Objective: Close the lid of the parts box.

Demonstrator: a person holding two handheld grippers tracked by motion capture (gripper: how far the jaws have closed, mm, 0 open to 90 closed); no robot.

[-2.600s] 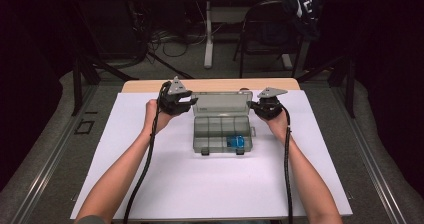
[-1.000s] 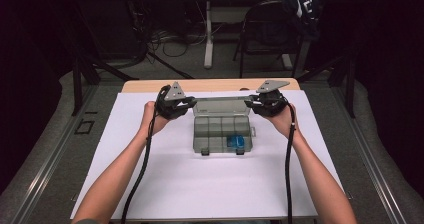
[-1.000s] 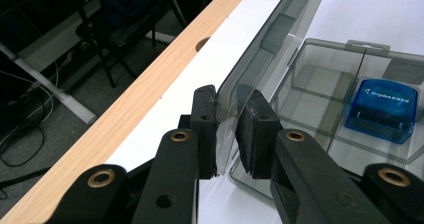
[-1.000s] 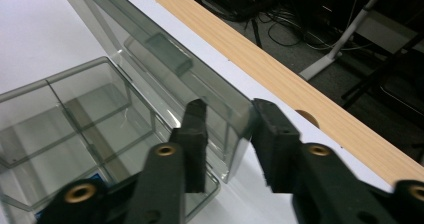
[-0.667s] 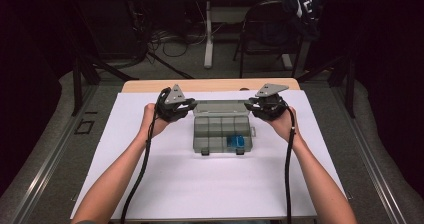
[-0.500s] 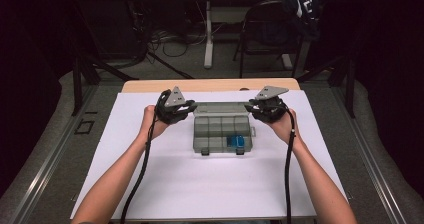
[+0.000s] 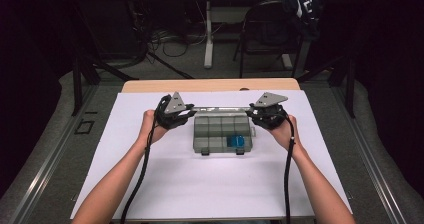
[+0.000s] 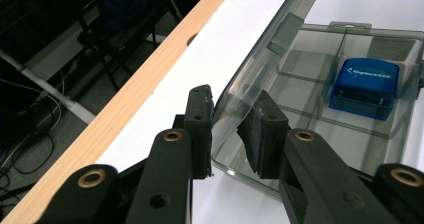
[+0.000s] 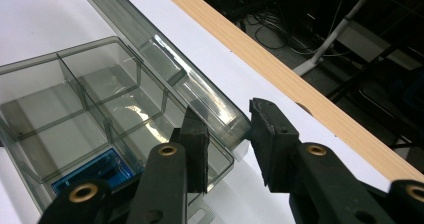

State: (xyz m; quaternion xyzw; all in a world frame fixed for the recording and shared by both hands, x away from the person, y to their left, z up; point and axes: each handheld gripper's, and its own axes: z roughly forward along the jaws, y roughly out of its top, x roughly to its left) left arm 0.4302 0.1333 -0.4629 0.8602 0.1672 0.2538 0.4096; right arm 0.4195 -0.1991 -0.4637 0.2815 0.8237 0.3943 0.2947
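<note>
Clear grey compartment box (image 7: 221,133) sits mid-table on the white sheet (image 7: 200,184), slightly toward the far side, near the wooden table edge (image 7: 210,85). Lid (image 8: 260,49) is raised, hinged along the far side, tilted up over the tray. Blue item (image 7: 237,140) lies in a near-right compartment of the box; other compartments look bare.

Left gripper (image 7: 176,115) is at the box's far-left corner. In the left gripper view its jaws straddle the lid's corner edge: one pad (image 8: 199,129) on the outer side touching or nearly touching the lid, the other pad (image 8: 262,134) on the inner side w/ a small gap. Jaws have just been opening, lid edge betw. them, not clamped.

Right gripper (image 7: 266,115) is at the far-right corner. In the right gripper view its jaws sit either side of the lid's end corner: inner pad (image 9: 195,146) over the tray, outer pad (image 9: 270,139) just beside the lid tip; gaps visible both sides, so apart, no squeeze seen.

Both hands hold the grippers level w/ the box's far edge, cables (image 7: 145,174) trailing back toward the near side.
</note>
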